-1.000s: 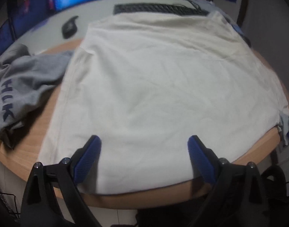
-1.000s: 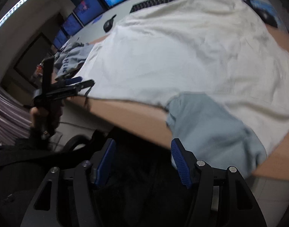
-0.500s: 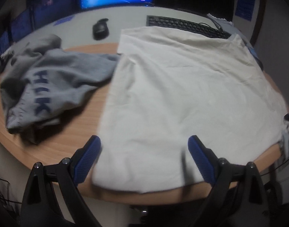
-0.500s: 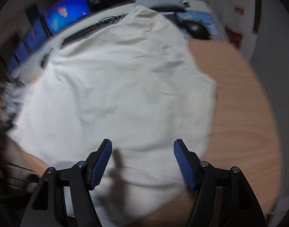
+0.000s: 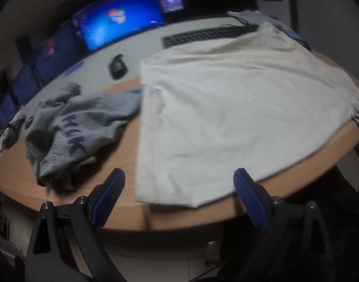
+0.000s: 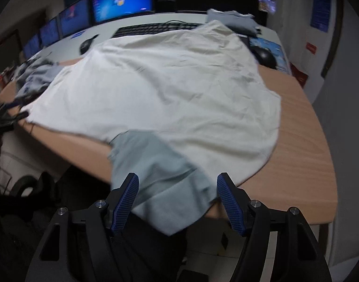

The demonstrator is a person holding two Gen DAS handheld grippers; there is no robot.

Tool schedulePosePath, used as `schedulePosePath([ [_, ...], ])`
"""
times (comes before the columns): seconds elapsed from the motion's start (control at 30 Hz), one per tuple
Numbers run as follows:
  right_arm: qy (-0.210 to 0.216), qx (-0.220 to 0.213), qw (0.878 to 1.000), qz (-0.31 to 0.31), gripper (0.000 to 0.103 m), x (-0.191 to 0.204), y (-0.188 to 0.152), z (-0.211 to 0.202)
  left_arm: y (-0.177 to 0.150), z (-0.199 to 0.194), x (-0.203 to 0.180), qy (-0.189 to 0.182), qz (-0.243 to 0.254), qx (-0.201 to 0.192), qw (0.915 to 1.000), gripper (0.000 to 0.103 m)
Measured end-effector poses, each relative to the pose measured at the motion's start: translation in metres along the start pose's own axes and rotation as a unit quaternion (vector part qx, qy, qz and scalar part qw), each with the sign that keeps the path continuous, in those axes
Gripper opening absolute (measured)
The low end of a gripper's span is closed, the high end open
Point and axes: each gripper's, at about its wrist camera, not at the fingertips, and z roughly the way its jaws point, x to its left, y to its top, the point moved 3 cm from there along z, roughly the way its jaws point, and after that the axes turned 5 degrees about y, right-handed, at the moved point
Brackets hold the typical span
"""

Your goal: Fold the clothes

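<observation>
Shirt: one cream shirt lies spread flat on the wooden tabletop, its near hem over the front edge.
Sleeve: one pale blue sleeve hangs off the tabletop edge, between the right fingers without pressing on them.
Grey garment: one grey garment with dark letters lies crumpled, just beside the shirt.
Left gripper: fingers apart, empty, near the hem.
Right gripper: fingers apart, just been opening.
Behind: one keyboard, two mice, several lit monitors.
Containers: none in view.
</observation>
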Motion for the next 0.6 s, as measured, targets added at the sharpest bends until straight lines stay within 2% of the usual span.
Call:
schedulePosePath([
  [0.07,0.008,-0.009,1.000,0.007,0.076,0.002,-0.002,0.000,-0.001,0.005,0.001,0.011,-0.006,0.009,0.9999,0.094],
  [0.17,0.022,-0.011,1.000,0.014,0.078,0.007,-0.005,0.003,-0.004,0.015,0.010,0.008,-0.033,0.031,0.9990,0.094],
  [0.27,-0.004,-0.011,1.000,0.008,0.078,0.011,-0.008,0.007,-0.009,0.021,0.021,-0.008,-0.073,0.045,0.9963,0.094],
  [0.33,-0.016,-0.009,1.000,0.001,0.079,0.013,-0.008,0.010,-0.011,0.023,0.028,-0.033,-0.094,0.055,0.9935,0.094],
  [0.43,-0.030,-0.001,1.000,-0.001,0.079,0.015,-0.009,0.019,-0.013,0.025,0.026,-0.058,-0.102,0.059,0.9913,0.094],
  [0.57,-0.048,-0.003,0.999,0.005,0.083,0.014,-0.010,0.028,-0.011,0.030,0.015,-0.053,-0.092,0.058,0.9926,0.094],
  [0.6,-0.051,-0.002,0.999,0.005,0.084,0.014,-0.010,0.029,-0.010,0.032,0.012,-0.062,-0.090,0.060,0.9922,0.090],
])
